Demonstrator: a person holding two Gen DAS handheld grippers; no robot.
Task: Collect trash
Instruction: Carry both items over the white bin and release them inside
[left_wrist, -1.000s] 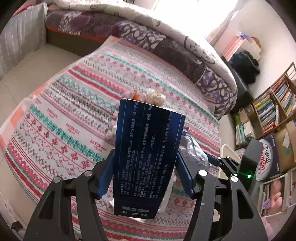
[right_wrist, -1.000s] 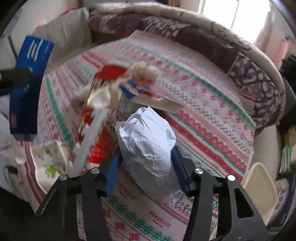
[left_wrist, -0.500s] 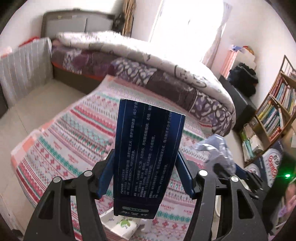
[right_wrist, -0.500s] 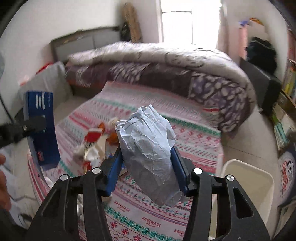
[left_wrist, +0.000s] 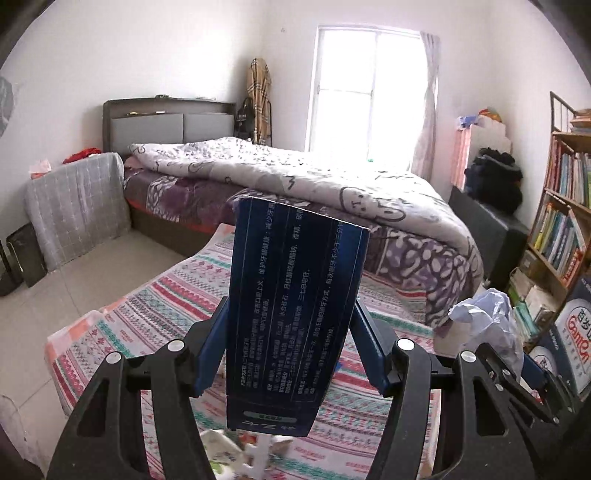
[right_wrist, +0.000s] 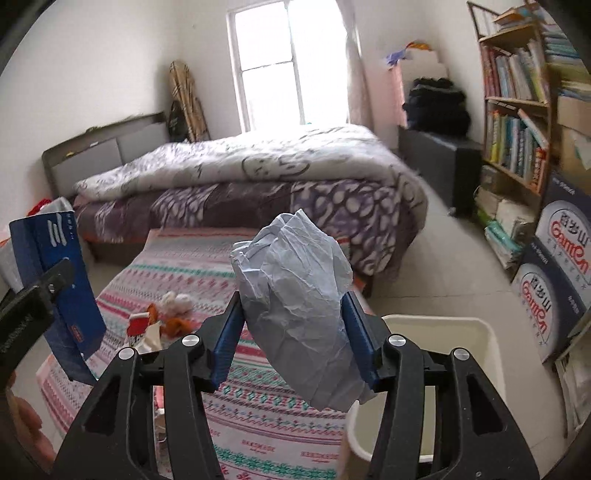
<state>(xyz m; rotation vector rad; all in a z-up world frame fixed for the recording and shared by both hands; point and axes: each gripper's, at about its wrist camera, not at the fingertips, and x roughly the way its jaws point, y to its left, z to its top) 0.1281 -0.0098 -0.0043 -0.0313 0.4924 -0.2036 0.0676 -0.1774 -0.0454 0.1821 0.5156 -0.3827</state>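
Dark blue carton (left_wrist: 291, 317) stands upright, clamped between the fingers of the left gripper (left_wrist: 290, 347), raised above the striped cloth (left_wrist: 155, 314). Crumpled pale paper (right_wrist: 299, 306) is pinched between the fingers of the right gripper (right_wrist: 293, 339), just beside the white bin (right_wrist: 461, 328) at lower right. More scraps (right_wrist: 162, 321) lie on the cloth, near the bed (right_wrist: 258, 177).

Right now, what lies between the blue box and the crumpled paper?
In the right wrist view, a trash pile on the patterned blanket lies between the blue box and the crumpled paper.
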